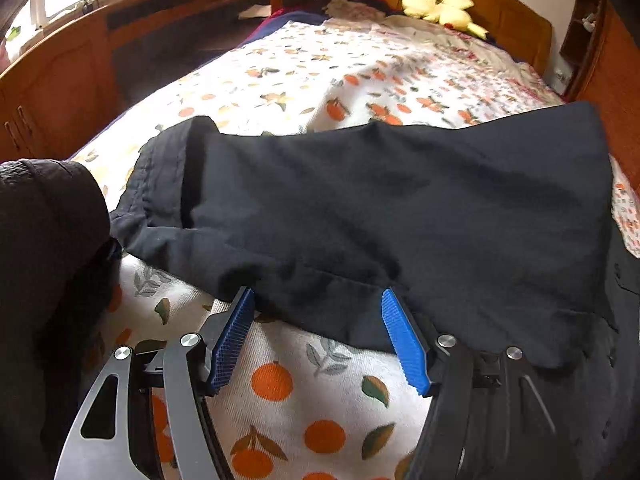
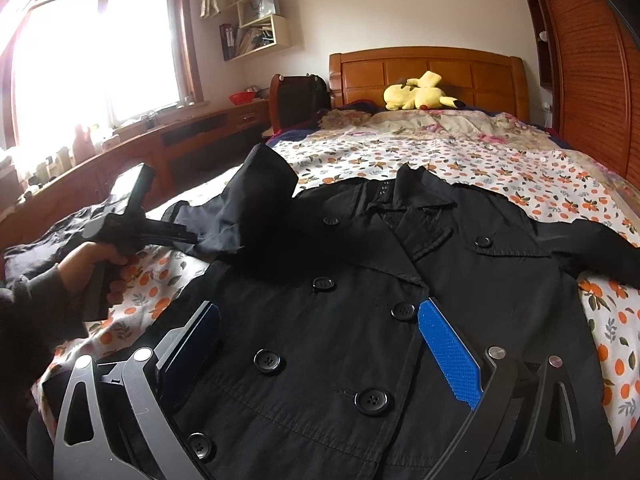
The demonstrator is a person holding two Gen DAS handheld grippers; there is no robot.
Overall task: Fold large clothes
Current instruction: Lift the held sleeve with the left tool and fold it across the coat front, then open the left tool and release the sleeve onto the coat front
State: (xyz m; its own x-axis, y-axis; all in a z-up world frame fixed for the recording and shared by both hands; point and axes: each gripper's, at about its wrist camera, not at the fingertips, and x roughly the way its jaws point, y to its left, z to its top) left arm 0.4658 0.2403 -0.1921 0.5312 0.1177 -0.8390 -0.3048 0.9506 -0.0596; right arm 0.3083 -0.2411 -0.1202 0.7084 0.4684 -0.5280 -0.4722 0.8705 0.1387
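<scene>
- Left wrist view: the left gripper stands with jaws apart at the near edge of the coat's sleeve; the sleeve's length runs crosswise ahead of it, nothing pinched.
- The right gripper, jaws spread and empty, hovers over the coat front, farther from that sleeve.
- Count: one coat, two grippers.

Each claw has two blue ribbed pads on black and grey metal arms with triangular cut-outs and round silver screw heads. The right claw looks the same. The person's left hand wears a dark knitted sleeve.
</scene>
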